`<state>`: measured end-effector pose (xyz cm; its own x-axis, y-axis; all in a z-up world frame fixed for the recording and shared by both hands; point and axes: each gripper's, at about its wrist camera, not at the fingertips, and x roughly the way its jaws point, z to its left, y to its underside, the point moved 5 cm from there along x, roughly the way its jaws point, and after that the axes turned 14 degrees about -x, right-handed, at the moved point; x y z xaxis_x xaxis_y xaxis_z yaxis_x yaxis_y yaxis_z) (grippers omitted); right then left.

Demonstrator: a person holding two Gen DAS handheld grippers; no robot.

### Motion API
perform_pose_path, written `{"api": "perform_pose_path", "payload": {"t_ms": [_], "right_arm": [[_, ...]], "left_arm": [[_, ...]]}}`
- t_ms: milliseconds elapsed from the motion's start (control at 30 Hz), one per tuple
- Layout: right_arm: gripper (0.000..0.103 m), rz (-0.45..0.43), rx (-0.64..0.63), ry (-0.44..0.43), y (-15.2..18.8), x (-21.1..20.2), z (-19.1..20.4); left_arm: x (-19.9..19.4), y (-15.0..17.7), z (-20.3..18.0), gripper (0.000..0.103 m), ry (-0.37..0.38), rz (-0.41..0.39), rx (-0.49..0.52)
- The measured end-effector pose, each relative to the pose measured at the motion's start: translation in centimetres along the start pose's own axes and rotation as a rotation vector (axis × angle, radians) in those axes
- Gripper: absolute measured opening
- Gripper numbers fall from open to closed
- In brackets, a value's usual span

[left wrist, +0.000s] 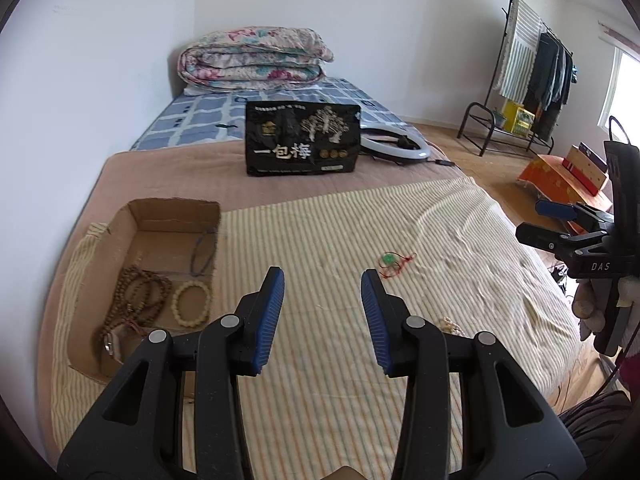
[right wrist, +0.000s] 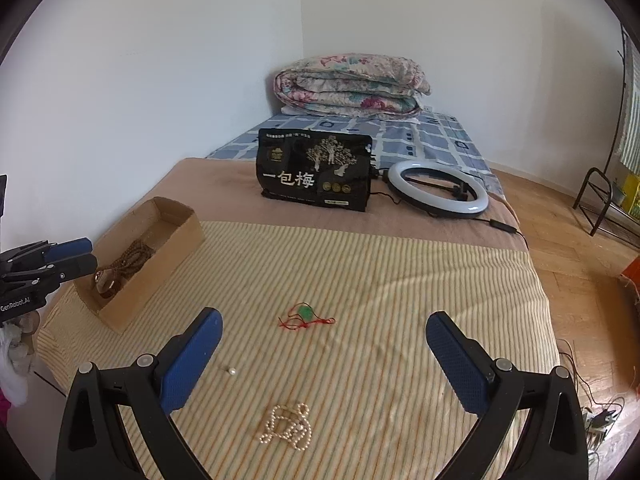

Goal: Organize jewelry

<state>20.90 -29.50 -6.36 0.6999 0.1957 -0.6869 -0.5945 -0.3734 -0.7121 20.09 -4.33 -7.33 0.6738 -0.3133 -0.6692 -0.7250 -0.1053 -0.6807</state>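
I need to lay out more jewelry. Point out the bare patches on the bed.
Free: the striped cloth between the green pendant and the bed's right edge, and the brown strip between the cardboard box and the black bag. Crowded: near the pearl necklace and loose pearl, and inside the box.

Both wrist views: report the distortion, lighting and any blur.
Left wrist view: strong fisheye bend with dark corners, glare at the window, and the green pendant on red cord slightly smeared. Right wrist view: the same bend, even daylight, soft shadow bands across the striped cloth, and the pearl necklace sharp.
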Motion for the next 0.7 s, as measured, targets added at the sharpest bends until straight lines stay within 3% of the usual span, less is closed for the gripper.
{"api": "perform_pose_path", "payload": {"t_ms": [333, 600, 700], "right_arm": [[0.103, 0.04, 0.053, -0.007, 4.7, -0.2, -2.3], [0.102, 0.086, -0.003, -0.07, 7.8, 1.0, -0.6], [0.095, 0.118, -0.033, -0.105, 9.1, 1.9, 0.7]], "left_arm": [[2.6, 2.5, -2.4, 0.04, 0.036, 0.062, 0.018], [4.9, 4.4, -3.1, 0.04, 0.047, 0.116, 0.016], [6.0, 5.2, -3.0, 0.04, 0.056, 0.146, 0.004]]}}
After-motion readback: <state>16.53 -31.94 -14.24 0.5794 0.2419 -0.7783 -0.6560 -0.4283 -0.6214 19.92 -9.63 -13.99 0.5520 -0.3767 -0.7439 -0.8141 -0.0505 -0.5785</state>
